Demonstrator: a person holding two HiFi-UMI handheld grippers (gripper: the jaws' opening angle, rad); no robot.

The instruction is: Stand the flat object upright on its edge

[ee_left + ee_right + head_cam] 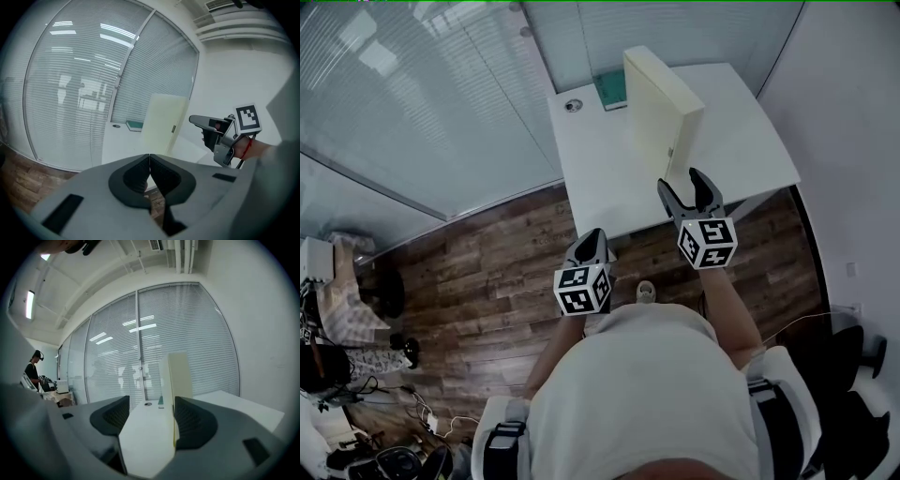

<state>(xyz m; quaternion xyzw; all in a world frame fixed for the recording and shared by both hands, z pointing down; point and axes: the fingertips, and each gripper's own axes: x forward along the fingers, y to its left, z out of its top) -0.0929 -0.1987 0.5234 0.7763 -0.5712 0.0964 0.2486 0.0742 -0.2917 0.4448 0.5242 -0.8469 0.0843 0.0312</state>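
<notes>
The flat object is a cream box (661,112) that stands upright on its long edge on the white table (600,187). My right gripper (680,180) is at the box's near end with its jaws open. In the right gripper view the box (178,376) rises just ahead of the gap in the right gripper (151,416), nearer the right pad (190,420); no pad presses on it. My left gripper (592,236) hangs lower, at the table's near edge over the wooden floor, shut and empty (149,159). From it I see the box (164,123) and the right gripper (193,120).
A green flat item (611,91) and a small round fitting (573,106) lie at the table's far end, behind the box. Glass walls with blinds (441,103) close off the left and back. A person (337,314) stands far left near cables and equipment.
</notes>
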